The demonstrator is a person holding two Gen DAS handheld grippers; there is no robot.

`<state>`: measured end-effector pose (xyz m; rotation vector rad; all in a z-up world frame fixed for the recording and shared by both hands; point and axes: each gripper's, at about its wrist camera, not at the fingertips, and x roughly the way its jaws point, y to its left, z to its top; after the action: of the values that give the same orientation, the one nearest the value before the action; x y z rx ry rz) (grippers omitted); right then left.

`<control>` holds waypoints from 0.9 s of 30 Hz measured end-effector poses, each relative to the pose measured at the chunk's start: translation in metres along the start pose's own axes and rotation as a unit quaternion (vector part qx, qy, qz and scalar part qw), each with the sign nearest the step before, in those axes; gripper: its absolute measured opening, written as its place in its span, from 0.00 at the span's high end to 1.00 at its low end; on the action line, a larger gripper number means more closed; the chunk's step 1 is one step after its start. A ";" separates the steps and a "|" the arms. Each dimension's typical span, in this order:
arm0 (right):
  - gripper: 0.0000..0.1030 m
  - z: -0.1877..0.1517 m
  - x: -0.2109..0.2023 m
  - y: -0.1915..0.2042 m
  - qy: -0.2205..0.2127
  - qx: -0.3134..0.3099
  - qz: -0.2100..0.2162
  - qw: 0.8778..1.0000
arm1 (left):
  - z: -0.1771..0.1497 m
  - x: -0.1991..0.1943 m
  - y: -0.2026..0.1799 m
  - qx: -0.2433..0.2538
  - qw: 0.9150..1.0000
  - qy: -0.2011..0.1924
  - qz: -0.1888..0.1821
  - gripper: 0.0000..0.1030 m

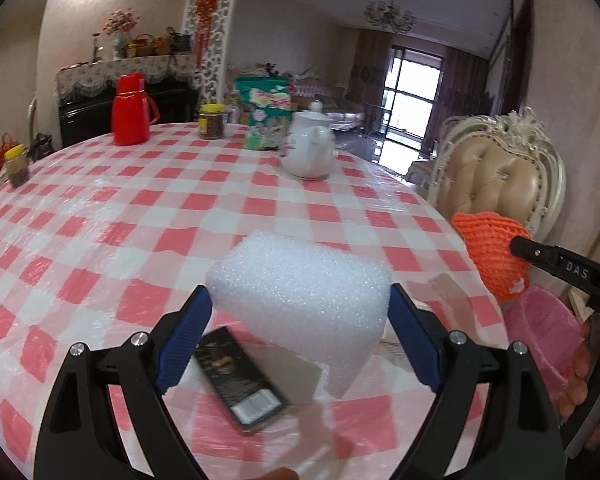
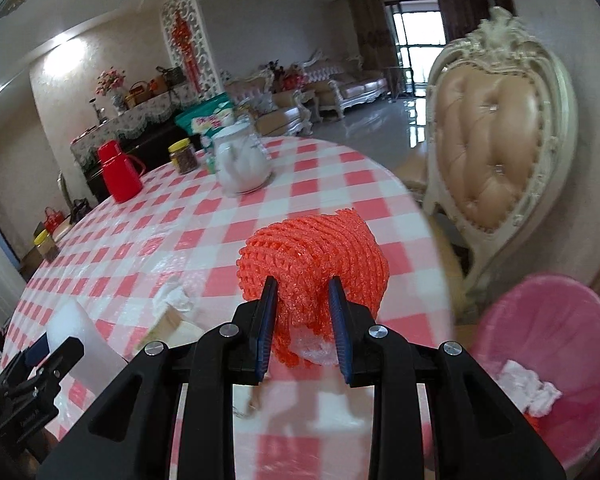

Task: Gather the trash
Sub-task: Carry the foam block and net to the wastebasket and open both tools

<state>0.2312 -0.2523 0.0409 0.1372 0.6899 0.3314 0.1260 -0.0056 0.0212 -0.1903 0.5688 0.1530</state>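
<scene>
My left gripper is shut on a white foam block, its blue pads pressing both sides, held just above the checked table. A black packet lies under it on the cloth. My right gripper is shut on an orange foam net, near the table's right edge. A pink bin holding crumpled white paper stands on the floor, lower right. The left wrist view shows the net, the right gripper and the bin at its right.
A crumpled tissue and a cardboard piece lie on the table. Farther back stand a white teapot, a green bag, a jar and a red flask. A padded chair stands beside the bin.
</scene>
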 end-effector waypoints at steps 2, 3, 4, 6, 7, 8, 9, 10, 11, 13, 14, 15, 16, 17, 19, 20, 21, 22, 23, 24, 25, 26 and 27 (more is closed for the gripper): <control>0.74 -0.003 -0.012 -0.017 -0.006 0.007 -0.014 1.000 | 0.001 0.001 -0.013 0.009 1.000 0.001 -0.012 0.17; 0.74 -0.004 -0.017 -0.024 -0.008 0.008 -0.021 1.000 | 0.002 0.001 -0.020 0.013 1.000 0.001 -0.018 0.17; 0.74 -0.005 -0.021 -0.030 -0.010 0.010 -0.027 1.000 | 0.002 0.002 -0.029 0.020 0.999 0.001 -0.026 0.17; 0.74 -0.008 -0.032 -0.045 -0.014 0.015 -0.040 0.999 | 0.004 0.004 -0.044 0.030 0.999 0.002 -0.038 0.17; 0.74 -0.010 -0.037 -0.053 -0.016 0.017 -0.047 0.999 | 0.004 0.005 -0.056 0.038 0.998 0.003 -0.047 0.17; 0.74 -0.012 -0.041 -0.060 -0.018 0.020 -0.054 0.998 | 0.005 0.006 -0.064 0.043 0.998 0.004 -0.055 0.17; 0.74 -0.014 -0.047 -0.069 -0.021 0.023 -0.062 0.998 | 0.005 0.007 -0.074 0.049 0.997 0.005 -0.064 0.17; 0.74 -0.016 -0.052 -0.077 -0.023 0.026 -0.070 0.997 | 0.006 0.008 -0.081 0.054 0.996 0.006 -0.071 0.17; 0.74 -0.018 -0.055 -0.082 -0.024 0.027 -0.076 0.996 | 0.006 0.009 -0.091 0.059 0.995 0.007 -0.079 0.17; 0.74 -0.021 -0.062 -0.097 -0.027 0.031 -0.090 0.995 | 0.007 0.009 -0.111 0.071 0.993 0.009 -0.096 0.17; 0.74 -0.023 -0.065 -0.103 -0.028 0.033 -0.096 0.994 | 0.006 0.009 -0.118 0.075 0.992 0.009 -0.103 0.17; 0.74 -0.026 -0.069 -0.110 -0.029 0.036 -0.103 0.994 | 0.007 0.010 -0.129 0.082 0.990 0.010 -0.113 0.17; 0.74 -0.028 -0.073 -0.117 -0.031 0.039 -0.111 0.993 | 0.007 0.010 -0.137 0.086 0.989 0.011 -0.119 0.17; 0.74 -0.030 -0.076 -0.125 -0.033 0.043 -0.118 0.992 | 0.007 0.011 -0.147 0.091 0.987 0.013 -0.130 0.17; 0.74 -0.034 -0.081 -0.135 -0.036 0.049 -0.130 0.990 | 0.008 0.012 -0.163 0.098 0.984 0.016 -0.146 0.17; 0.74 -0.036 -0.084 -0.141 -0.037 0.050 -0.138 0.989 | 0.008 0.013 -0.173 0.103 0.982 0.019 -0.156 0.17; 0.74 -0.037 -0.086 -0.145 -0.037 0.051 -0.144 0.988 | 0.007 0.015 -0.179 0.107 0.981 0.021 -0.162 0.17; 0.74 -0.039 -0.088 -0.149 -0.037 0.052 -0.149 0.987 | 0.007 0.017 -0.190 0.113 0.979 0.024 -0.170 0.17; 0.74 -0.041 -0.089 -0.154 -0.037 0.055 -0.153 0.986 | 0.007 0.019 -0.199 0.118 0.977 0.026 -0.177 0.17; 0.74 -0.043 -0.091 -0.160 -0.036 0.059 -0.157 0.985 | 0.007 0.021 -0.207 0.122 0.975 0.029 -0.184 0.17; 0.74 -0.045 -0.093 -0.165 -0.036 0.062 -0.160 0.985 | 0.006 0.023 -0.212 0.124 0.974 0.032 -0.188 0.17; 0.74 -0.047 -0.093 -0.170 -0.035 0.066 -0.164 0.984 | 0.006 0.025 -0.220 0.127 0.972 0.035 -0.195 0.17; 0.74 -0.048 -0.094 -0.174 -0.034 0.068 -0.166 0.983 | 0.005 0.028 -0.228 0.130 0.970 0.038 -0.201 0.17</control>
<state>0.1765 -0.4469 0.0203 0.1597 0.6551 -0.0412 0.1966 -0.2238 0.0416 -0.0525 0.6102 -0.3231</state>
